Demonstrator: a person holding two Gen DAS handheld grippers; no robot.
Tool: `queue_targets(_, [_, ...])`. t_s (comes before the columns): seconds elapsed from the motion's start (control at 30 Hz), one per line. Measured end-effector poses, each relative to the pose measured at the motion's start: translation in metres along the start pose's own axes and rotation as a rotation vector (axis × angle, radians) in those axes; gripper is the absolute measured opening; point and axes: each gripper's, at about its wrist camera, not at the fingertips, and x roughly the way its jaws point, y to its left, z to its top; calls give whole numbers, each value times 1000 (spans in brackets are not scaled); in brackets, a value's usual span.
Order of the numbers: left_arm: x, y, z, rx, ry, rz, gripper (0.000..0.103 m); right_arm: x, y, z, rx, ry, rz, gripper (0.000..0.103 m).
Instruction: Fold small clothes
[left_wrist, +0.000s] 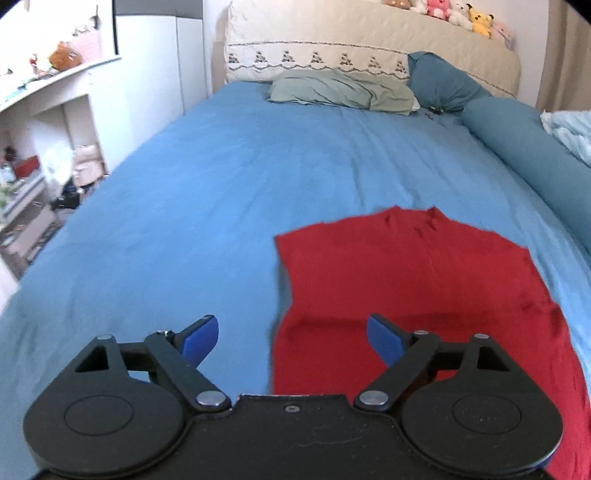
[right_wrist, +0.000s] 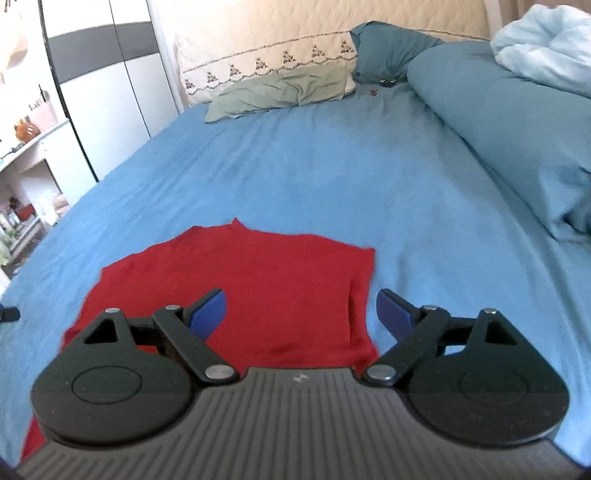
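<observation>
One red garment (left_wrist: 424, 295) on the bed (left_wrist: 221, 184), near edge hidden by two grippers, left (left_wrist: 291, 339) and right (right_wrist: 301, 314); jaws apart, empty.

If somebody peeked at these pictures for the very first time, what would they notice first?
The bright red garment jumps out, lying flat on the near part of the big blue bed. Next come the two sets of tongs, left and right, both open and empty above it. At the top right, a row of plush toys sits on the headboard.
</observation>
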Motion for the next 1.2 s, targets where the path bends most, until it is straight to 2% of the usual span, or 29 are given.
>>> queue_targets(0.1, [-29, 2, -29, 21, -6, 9, 91, -42, 4, -25, -5, -2, -18, 103])
queue_targets(0.3, [-60, 13, -101, -28, 18, -22, 91, -103, 4, -98, -10, -12, -42, 103])
queue_targets(0.43, [-67, 13, -146, -27, 31, -21, 90, -120, -2, -145, 13, 21, -60, 103])
queue_targets(0.57, [-74, 13, -177, -21, 34, -50, 87, -128, -3, -184, 17, 62, -72, 102])
queue_targets(0.67, [-77, 11, -197, -19, 46, -80, 80, -132, 0, -209, 6, 84, -87, 101])
queue_targets(0.8, [-82, 6, -213, -17, 68, -92, 73, -143, 0, -233, 11, 105, -104, 98])
queue_targets(0.97, [-89, 6, -220, -47, 66, -104, 66, -151, 4, -246, 7, 136, -136, 87])
queue_targets(1.03, [-88, 8, -221, -65, 75, -104, 65, -151, 4, -247, 17, 143, -138, 87])
queue_targets(1.2, [-84, 9, -229, -69, 95, -101, 57, -141, 5, -255, 54, 173, -160, 72])
